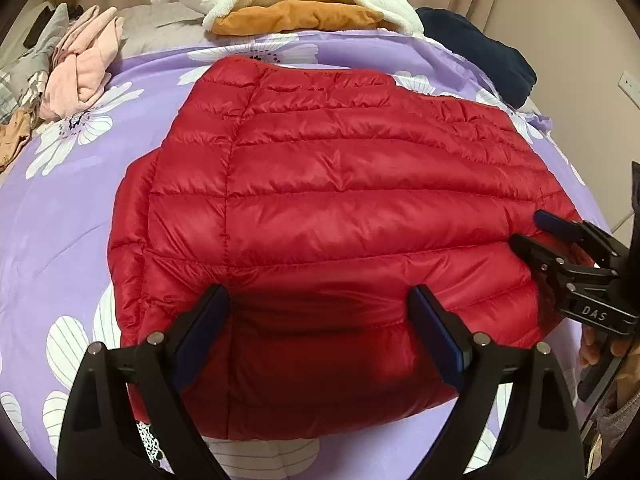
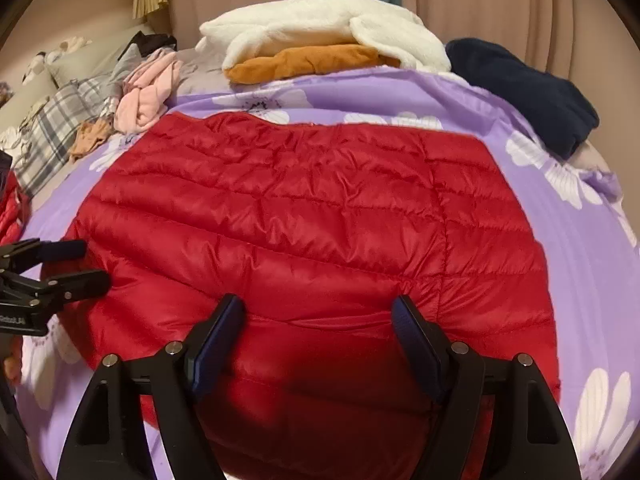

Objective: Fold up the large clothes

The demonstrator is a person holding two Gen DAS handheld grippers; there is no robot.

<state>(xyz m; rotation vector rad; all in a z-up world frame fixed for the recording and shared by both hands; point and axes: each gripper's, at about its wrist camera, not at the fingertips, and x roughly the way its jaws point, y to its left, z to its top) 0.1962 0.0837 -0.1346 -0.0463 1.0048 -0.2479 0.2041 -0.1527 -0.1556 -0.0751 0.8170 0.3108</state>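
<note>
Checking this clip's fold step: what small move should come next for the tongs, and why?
Probably lower both tongs, left and right, and pinch the near edge of the red jacket. Both stand open over that edge with nothing gripped, and the jacket lies flat on the purple bedspread.

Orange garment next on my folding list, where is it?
The orange garment lies at the bed's far edge, under the white fleece, between the pink clothes and the navy garment.

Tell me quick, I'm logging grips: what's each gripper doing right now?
Left gripper: open, jaws wide above the red puffer jacket, holding nothing.
Right gripper: open over the same jacket, holding nothing.
</note>
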